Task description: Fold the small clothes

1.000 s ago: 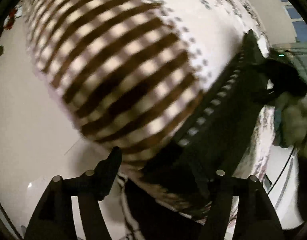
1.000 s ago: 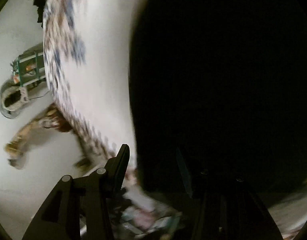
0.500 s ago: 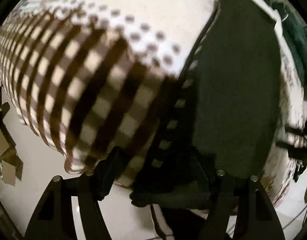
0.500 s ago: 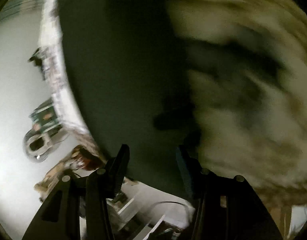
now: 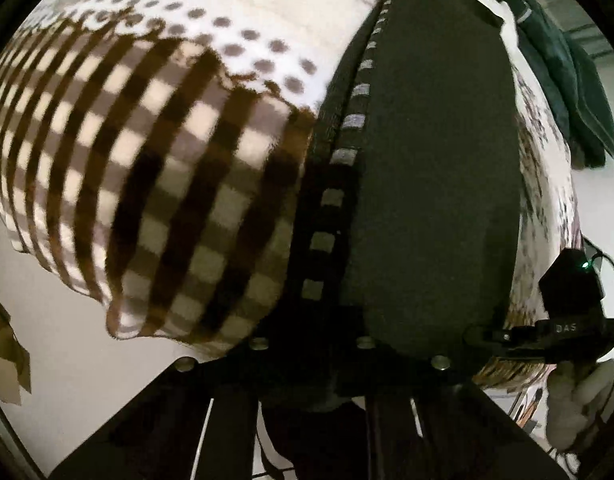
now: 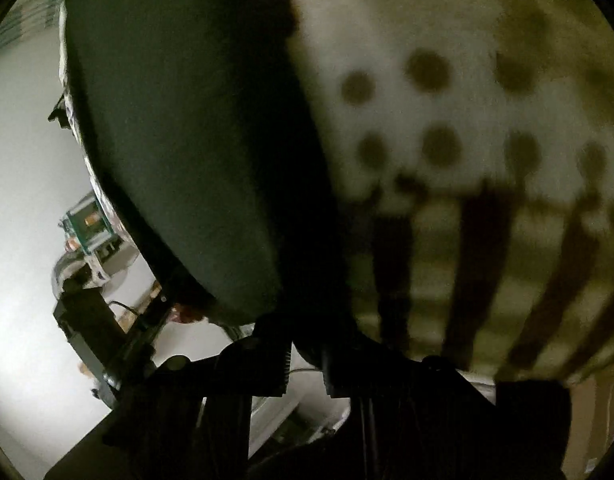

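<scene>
A small dark garment (image 5: 439,184) with a grey dashed stripe down one side lies flat on a cloth with brown checks and dots (image 5: 179,168). My left gripper (image 5: 311,344) is shut on the garment's near edge. In the right wrist view the same dark garment (image 6: 195,140) fills the left half, and my right gripper (image 6: 307,356) is shut on its near edge. The right gripper also shows at the right of the left wrist view (image 5: 563,320), at the garment's other corner. Both grippers' fingertips are mostly hidden in the dark fabric.
A pile of dark green clothes (image 5: 559,92) lies at the far right of the cloth. The cloth's checked edge (image 5: 119,320) hangs over pale floor (image 5: 67,380). A green rack (image 6: 89,228) and a round basin stand on the floor at left.
The dark garment has gone from hanging and swinging to lying spread on the checked cloth. Both grippers came down close to the surface and still hold its near edge.
</scene>
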A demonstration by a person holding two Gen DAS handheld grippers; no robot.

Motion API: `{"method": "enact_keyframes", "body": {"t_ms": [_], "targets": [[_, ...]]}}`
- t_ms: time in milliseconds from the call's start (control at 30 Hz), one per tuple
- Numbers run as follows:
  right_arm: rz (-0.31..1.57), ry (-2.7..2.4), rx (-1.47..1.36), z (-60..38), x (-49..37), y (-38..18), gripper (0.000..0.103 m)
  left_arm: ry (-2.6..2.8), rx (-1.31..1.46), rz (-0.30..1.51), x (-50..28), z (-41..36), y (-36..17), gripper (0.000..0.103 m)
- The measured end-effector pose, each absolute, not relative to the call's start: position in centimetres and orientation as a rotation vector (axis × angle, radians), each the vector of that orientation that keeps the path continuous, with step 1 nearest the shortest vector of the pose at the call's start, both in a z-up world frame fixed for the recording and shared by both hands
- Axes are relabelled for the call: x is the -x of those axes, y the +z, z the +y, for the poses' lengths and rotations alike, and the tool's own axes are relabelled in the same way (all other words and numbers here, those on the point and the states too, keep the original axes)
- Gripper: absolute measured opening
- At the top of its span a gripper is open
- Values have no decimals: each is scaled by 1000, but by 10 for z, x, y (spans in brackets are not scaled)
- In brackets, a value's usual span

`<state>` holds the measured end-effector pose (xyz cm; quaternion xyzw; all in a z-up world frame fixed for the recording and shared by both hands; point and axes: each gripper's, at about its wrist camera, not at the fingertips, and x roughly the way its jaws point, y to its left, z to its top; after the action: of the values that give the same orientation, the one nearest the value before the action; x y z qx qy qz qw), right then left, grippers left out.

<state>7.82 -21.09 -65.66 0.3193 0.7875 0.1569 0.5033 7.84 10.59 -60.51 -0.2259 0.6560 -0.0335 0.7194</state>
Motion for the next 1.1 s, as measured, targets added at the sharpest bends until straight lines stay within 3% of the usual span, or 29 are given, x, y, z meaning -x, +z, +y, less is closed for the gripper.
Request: {"method": "enact_keyframes", "body": {"t_ms": [200, 233, 267, 367, 700, 733, 767, 800, 867, 967, 1100], "targets": [[1954, 312, -712, -201, -93, -660, 16, -133, 598, 1516, -79, 117, -616, 13], [1967, 322, -685, -198, -95, -659, 17, -127, 606, 1525, -81, 121, -614, 21], [1970, 334, -670, -200, -90, -659, 21, -128, 611, 1527, -82, 124, -611, 37], [1964, 364, -686, -204, -86, -658, 42, -173, 637, 1491, -80, 132, -604, 71], [2009, 406, -845, -196, -74, -691, 54, -232, 651, 1540, -89, 129, -639, 73], [2007, 408, -859, -194, -72, -692, 54, -235, 669, 1529, -86, 130, -637, 73], [1996, 405, -867, -194, -70, -690, 50, -235, 679, 1523, -82, 132, -635, 66], [1986, 408, -873, -194, -67, -687, 31, -232, 674, 1525, -78, 134, -633, 56], [1973, 415, -903, -208, -65, -684, 16, -222, 653, 1540, -74, 136, -630, 20], [1937, 435, -925, -208, -62, -671, 13, -224, 668, 1534, -67, 147, -618, 8], [1881, 504, -963, -211, -61, -640, 12, -252, 730, 1494, -60, 154, -586, 7]]}}
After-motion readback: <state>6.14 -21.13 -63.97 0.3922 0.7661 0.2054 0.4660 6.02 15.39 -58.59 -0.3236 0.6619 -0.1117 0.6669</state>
